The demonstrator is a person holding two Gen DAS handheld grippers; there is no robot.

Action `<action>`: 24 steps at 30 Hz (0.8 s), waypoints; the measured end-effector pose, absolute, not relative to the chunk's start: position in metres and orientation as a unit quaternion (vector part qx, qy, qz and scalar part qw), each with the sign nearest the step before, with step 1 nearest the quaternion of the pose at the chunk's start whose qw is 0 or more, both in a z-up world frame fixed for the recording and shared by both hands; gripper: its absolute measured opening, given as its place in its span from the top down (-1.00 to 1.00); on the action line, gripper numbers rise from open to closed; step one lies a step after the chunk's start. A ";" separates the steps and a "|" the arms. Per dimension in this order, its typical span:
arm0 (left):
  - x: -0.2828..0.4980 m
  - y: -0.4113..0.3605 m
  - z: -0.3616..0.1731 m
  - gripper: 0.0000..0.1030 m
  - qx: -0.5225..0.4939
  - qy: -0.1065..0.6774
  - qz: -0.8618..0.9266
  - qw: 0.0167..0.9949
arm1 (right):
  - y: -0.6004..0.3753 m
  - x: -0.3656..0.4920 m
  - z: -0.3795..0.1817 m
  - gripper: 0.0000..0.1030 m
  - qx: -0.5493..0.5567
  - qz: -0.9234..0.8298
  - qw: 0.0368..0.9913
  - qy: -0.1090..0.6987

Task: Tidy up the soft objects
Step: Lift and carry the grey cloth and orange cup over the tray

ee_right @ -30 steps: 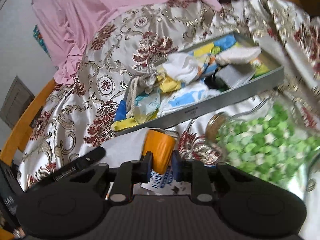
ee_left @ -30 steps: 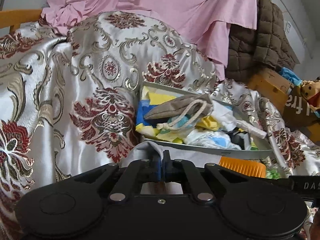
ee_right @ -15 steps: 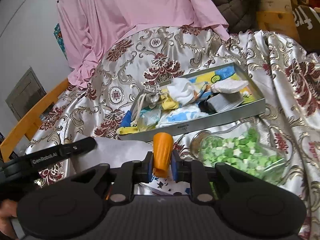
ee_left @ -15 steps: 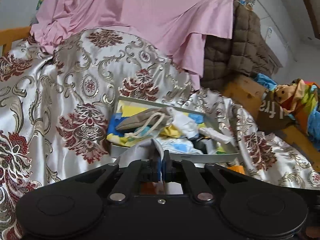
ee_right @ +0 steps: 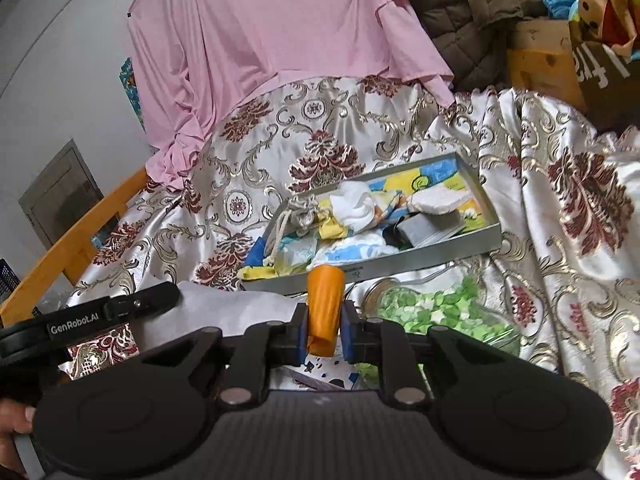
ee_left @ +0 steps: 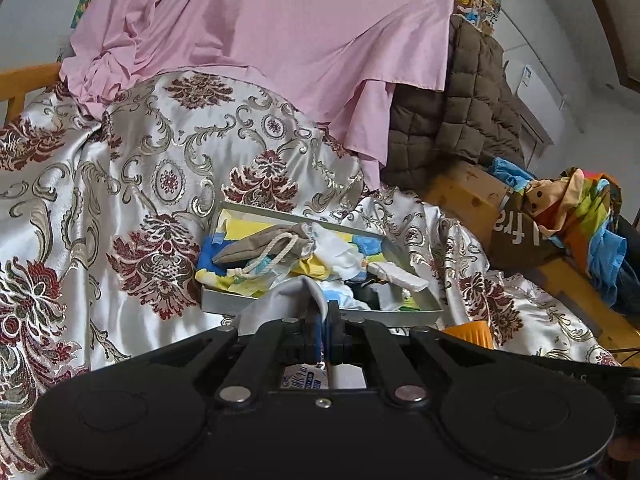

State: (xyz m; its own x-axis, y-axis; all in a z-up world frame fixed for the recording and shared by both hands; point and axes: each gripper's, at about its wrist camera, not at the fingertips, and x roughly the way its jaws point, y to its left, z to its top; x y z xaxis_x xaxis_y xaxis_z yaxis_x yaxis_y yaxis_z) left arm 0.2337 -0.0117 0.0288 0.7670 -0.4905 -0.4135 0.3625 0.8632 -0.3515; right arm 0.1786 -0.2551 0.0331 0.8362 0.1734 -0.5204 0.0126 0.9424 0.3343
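My left gripper (ee_left: 325, 314) is shut on a fold of pale grey cloth (ee_left: 286, 298), held up just in front of the grey metal tray (ee_left: 224, 304). My right gripper (ee_right: 325, 322) is shut on an orange soft tube (ee_right: 325, 300), which stands upright between the pads, near the tray's (ee_right: 440, 254) front rim. The tray holds a beige drawstring pouch (ee_right: 300, 216), white and yellow-blue fabrics and a grey block. The left gripper's side (ee_right: 120, 308) and its cloth (ee_right: 232, 308) show in the right wrist view. The orange tube (ee_left: 470, 332) peeks in at the left wrist view's right.
A clear bag of green paper stars (ee_right: 440, 308) lies right of the orange tube on the floral satin cover (ee_left: 100, 220). Behind it hang a pink sheet (ee_left: 280, 40) and a brown quilted jacket (ee_left: 460, 112). A wooden box with a rag doll (ee_left: 560, 204) stands right; a wooden rail (ee_right: 80, 240) runs left.
Both grippers have risen and drawn back from the tray, which now looks smaller and farther off. The cloth and the orange tube have come up with them.
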 end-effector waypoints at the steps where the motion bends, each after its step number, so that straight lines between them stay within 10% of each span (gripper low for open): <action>1: 0.233 -0.012 0.031 0.99 -0.126 0.252 -0.230 0.931 | -0.257 0.177 0.035 0.66 0.165 0.043 0.944 0.283; 24: 0.368 -0.046 0.102 0.99 -0.118 0.211 -0.224 0.944 | -0.262 0.320 0.084 0.66 0.124 0.087 0.949 0.276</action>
State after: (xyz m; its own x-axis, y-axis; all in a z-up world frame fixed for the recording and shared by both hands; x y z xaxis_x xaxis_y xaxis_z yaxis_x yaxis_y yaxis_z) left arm 0.3680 -0.0461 0.1016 0.8109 -0.4730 -0.3447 0.3736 0.8717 -0.3172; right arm 0.3203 -0.2621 0.0837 0.8330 0.2337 -0.5015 -0.0971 0.9541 0.2835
